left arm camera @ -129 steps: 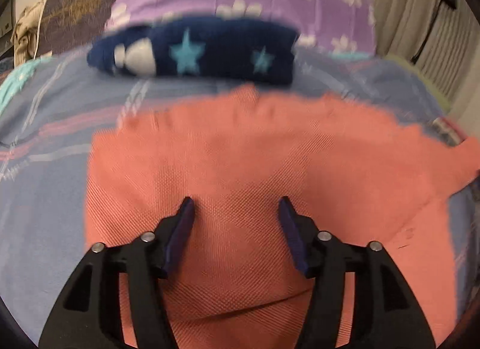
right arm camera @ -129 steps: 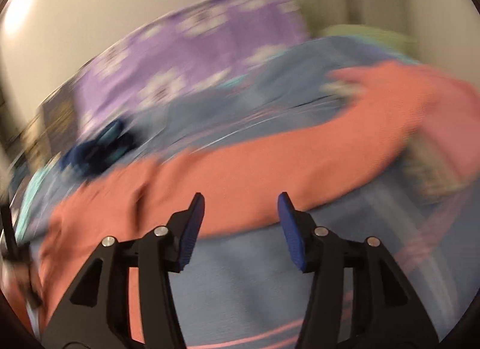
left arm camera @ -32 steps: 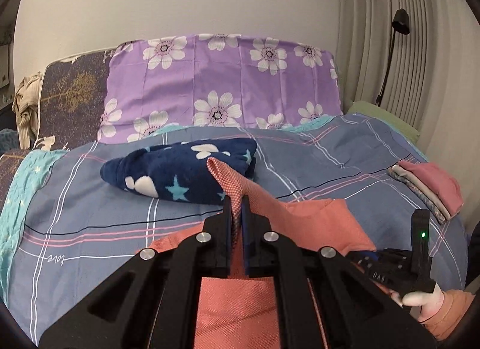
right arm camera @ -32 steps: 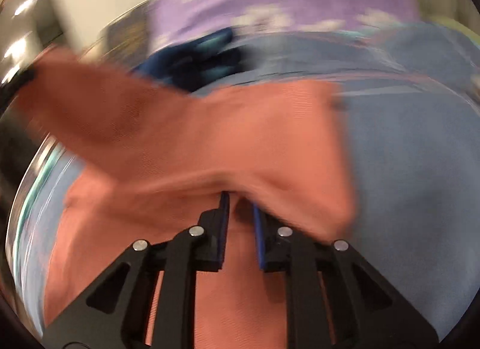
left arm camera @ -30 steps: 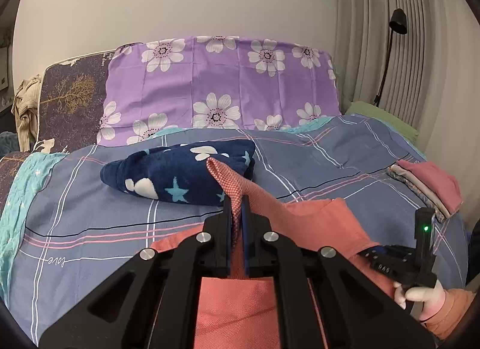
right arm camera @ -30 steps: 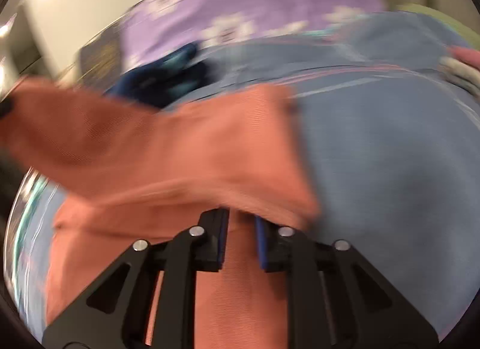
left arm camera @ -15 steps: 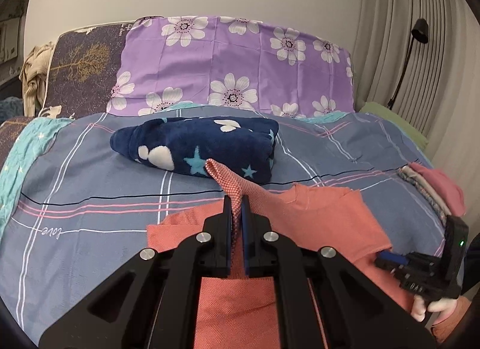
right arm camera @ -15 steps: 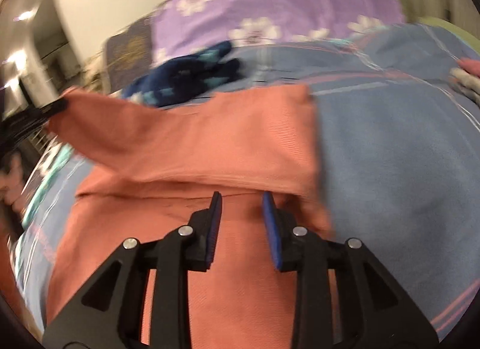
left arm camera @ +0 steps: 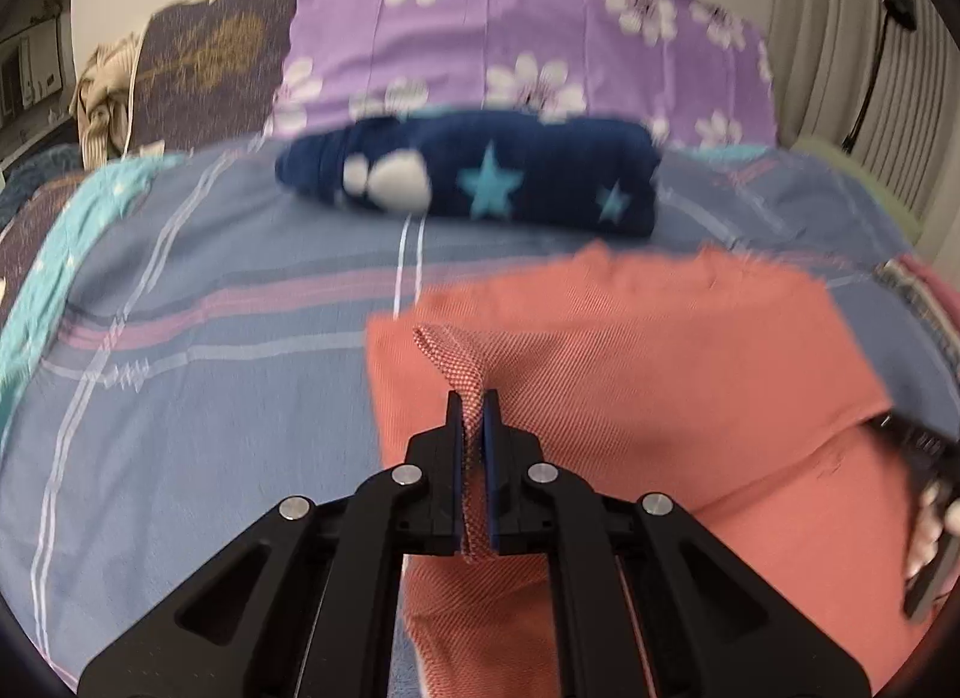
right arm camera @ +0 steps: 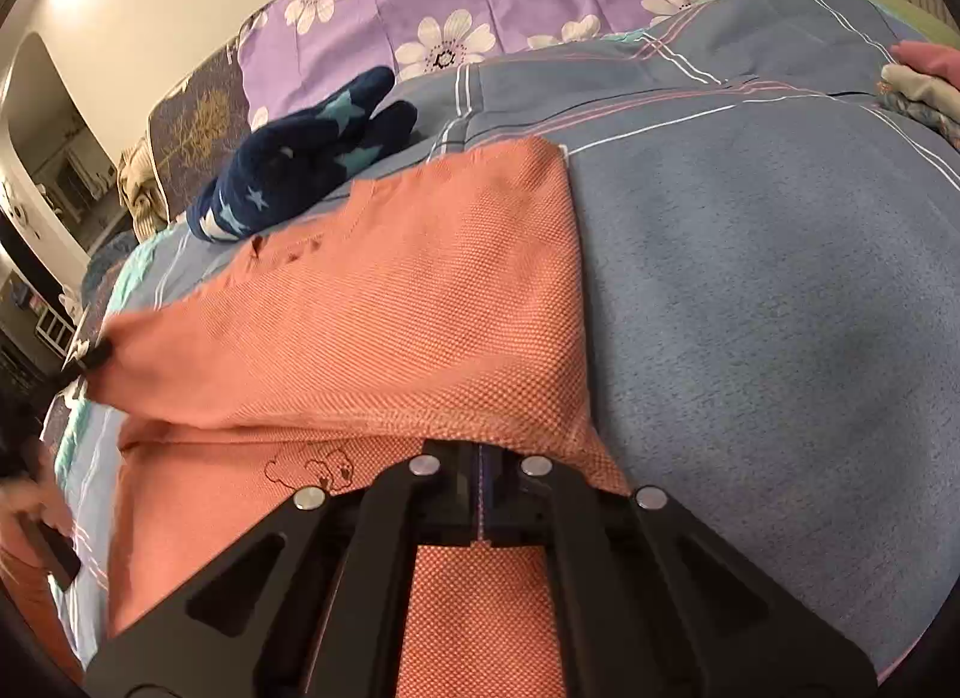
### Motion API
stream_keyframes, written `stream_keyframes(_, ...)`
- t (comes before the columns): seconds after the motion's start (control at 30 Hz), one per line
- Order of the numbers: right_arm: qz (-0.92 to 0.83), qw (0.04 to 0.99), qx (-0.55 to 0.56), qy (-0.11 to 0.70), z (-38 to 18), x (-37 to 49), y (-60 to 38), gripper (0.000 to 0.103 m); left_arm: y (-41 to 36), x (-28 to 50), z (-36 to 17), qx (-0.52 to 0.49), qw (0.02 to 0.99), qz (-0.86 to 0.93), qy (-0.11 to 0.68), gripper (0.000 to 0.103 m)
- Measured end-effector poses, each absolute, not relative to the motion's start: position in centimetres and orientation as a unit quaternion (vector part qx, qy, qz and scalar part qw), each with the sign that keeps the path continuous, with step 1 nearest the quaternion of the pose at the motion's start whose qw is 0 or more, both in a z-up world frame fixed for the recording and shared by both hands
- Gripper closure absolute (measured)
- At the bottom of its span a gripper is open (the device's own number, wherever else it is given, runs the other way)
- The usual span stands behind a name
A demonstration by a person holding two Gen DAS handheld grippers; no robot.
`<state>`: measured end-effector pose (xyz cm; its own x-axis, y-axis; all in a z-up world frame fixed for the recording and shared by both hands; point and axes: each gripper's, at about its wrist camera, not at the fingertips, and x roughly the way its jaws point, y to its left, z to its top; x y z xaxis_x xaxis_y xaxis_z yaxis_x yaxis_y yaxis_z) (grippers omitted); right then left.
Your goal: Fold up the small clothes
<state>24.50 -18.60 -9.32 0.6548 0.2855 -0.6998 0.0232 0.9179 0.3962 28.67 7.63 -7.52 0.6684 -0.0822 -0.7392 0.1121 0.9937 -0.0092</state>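
Note:
A small salmon-orange shirt (left arm camera: 630, 350) lies on the blue plaid bedspread (left arm camera: 210, 374), its near part folded back over the rest. My left gripper (left arm camera: 473, 398) is shut on a pinched edge of the shirt, which sticks up between the fingers. In the right wrist view the same shirt (right arm camera: 420, 308) shows a small embroidered bear. My right gripper (right arm camera: 480, 452) has its jaws together, and the folded flap covers its tips. The right gripper also shows at the right edge of the left wrist view (left arm camera: 924, 458).
A folded navy blanket with stars (left arm camera: 480, 182) lies beyond the shirt, in front of a purple flowered pillow (left arm camera: 528, 38). A stack of folded clothes (right arm camera: 924, 80) sits at the bed's right side. Curtains and a lamp (left arm camera: 900, 14) stand at the right.
Both grippers have come down toward the bed with the shirt's edge, laying the fold over the shirt. The right gripper's jaws, slightly apart half a second ago, are together under the flap.

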Motion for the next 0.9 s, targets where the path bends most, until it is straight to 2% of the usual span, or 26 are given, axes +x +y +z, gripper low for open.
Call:
stream_keyframes(0.07,0.077,0.889,0.195,0.408,-9.4,24.5,-18.8,0.103,8.0,28.7,-9.9,0.027,0.903,-0.048,0.426,0.093)
stream_keyframes(0.17,0.078,0.888,0.194,0.409,-9.4,24.7,-19.0,0.103,8.3,28.2,-9.8,0.023,0.908,-0.048,0.415,0.087)
stream_keyframes(0.2,0.079,0.888,0.194,0.409,-9.4,24.7,-19.0,0.103,8.4,28.1,-9.5,0.025,0.91,-0.038,0.412,0.073)
stream_keyframes(0.23,0.081,0.887,0.194,0.411,-9.4,24.7,-19.0,0.103,8.5,27.9,-8.9,0.033,0.914,-0.021,0.405,0.068)
stream_keyframes(0.37,0.094,0.884,0.184,0.419,-9.1,23.6,-19.1,0.096,7.9,26.6,-6.6,0.03,0.929,-0.038,0.368,0.067)
stream_keyframes(0.4,0.094,0.885,0.178,0.419,-8.9,23.2,-19.2,0.095,7.4,26.3,-6.3,0.032,0.931,-0.046,0.36,0.063)
stream_keyframes(0.43,0.09,0.886,0.172,0.421,-8.7,22.9,-19.3,0.095,7.0,26.4,-6.4,0.039,0.931,-0.048,0.358,0.054)
stream_keyframes(0.5,0.081,0.887,0.16,0.425,-8.3,22.0,-19.7,0.095,5.6,27.0,-8.2,0.084,0.921,-0.034,0.378,0.046)
stream_keyframes(0.57,0.08,0.887,0.154,0.428,-7.9,21.3,-20.0,0.09,5.0,27.9,-10.9,0.106,0.901,-0.022,0.42,0.042)
stream_keyframes(0.67,0.091,0.898,0.141,0.406,-6.4,19.9,-20.3,0.077,6.2,28.2,-10.5,0.071,0.905,-0.021,0.42,0.037)
stream_keyframes(0.8,0.119,0.917,0.137,0.355,-5.0,19.4,-20.7,0.074,7.5,27.4,-10.1,0.035,0.906,-0.021,0.422,0.036)
stream_keyframes(0.9,0.073,0.901,0.107,0.413,-8.3,21.3,-20.7,0.069,8.3,26.0,-10.1,0.015,0.905,-0.028,0.425,0.034)
